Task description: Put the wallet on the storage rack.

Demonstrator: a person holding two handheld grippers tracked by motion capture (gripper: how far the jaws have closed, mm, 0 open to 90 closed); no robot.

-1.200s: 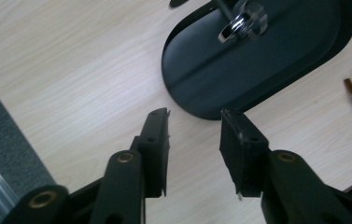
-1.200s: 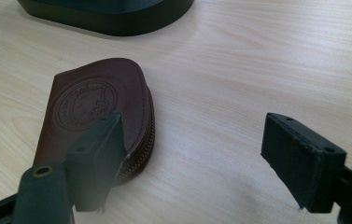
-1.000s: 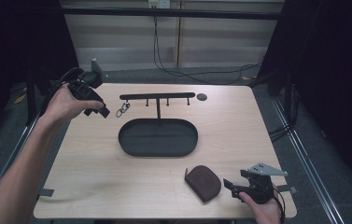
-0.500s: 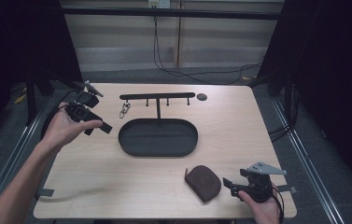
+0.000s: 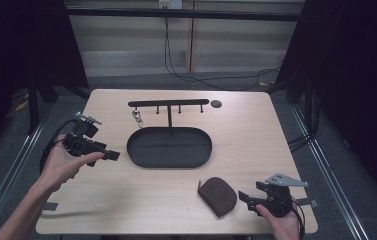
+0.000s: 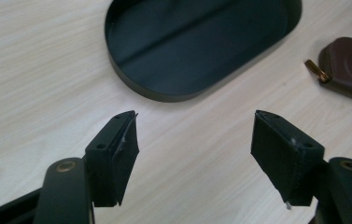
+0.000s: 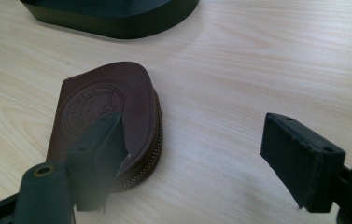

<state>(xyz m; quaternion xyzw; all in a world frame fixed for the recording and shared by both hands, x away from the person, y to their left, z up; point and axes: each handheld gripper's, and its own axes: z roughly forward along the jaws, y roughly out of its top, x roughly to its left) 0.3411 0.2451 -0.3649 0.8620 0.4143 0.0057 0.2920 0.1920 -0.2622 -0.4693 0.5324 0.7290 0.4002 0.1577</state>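
Note:
A black rack [image 5: 168, 104] stands behind a black oval tray [image 5: 171, 150], with a small metal key clip [image 5: 137, 118] hanging from its left hook. My left gripper [image 5: 110, 155] is held left of the tray. Its jaws have just been opening, and it is open [image 6: 194, 121] over bare wood with nothing between the jaws. A brown leather pouch [image 5: 218, 196] lies near the front edge. My right gripper [image 5: 243, 197] rests just right of it, open [image 7: 194, 123]. Its left jaw stands in front of the pouch [image 7: 103, 112], not pressing on it.
A small dark disc [image 5: 216, 104] lies at the back of the table, right of the rack. In the left gripper view the tray [image 6: 197, 46] is ahead and the pouch [image 6: 351, 67] with a brass zip pull [image 6: 314, 70] is far right. Cables trail off the table's back.
My left gripper has left the key clip hanging on the rack's left hook, come down and toward the near left of the tray, and its jaws have opened wider. The right gripper has not moved.

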